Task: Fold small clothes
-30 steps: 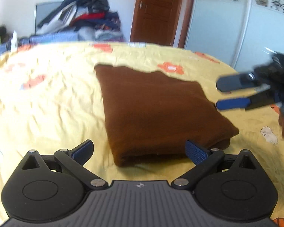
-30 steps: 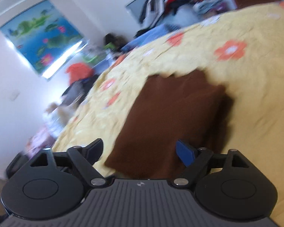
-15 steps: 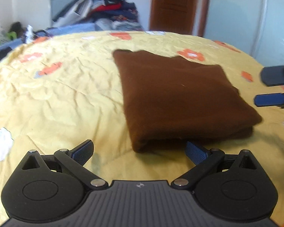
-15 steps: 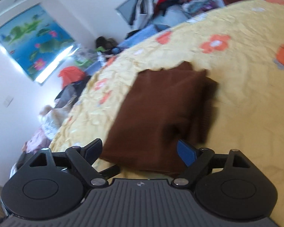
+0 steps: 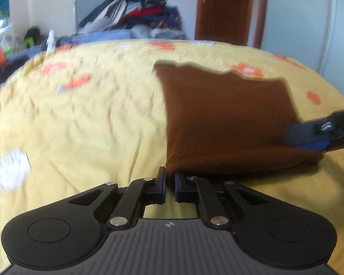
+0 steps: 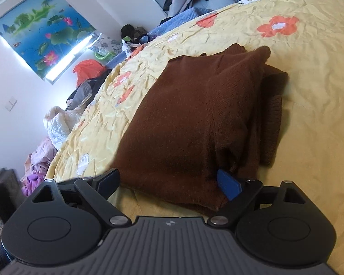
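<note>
Brown sweater (image 5: 227, 119): left tongs (image 5: 169, 184), wide a second ago, now clenched on its near corner (fold can start); right tongs (image 6: 169, 184) released, straddling opposite corner.

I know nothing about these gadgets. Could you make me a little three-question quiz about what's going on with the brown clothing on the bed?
1. True or false: the left gripper has its jaws shut on the near corner of the folded brown sweater.
2. Which stands wide open around the sweater's edge? A) the right gripper B) the left gripper
3. Fill in: the sweater lies on a yellow ____ with orange flowers.

Key: 1 true; 2 A; 3 bedsheet.
</note>
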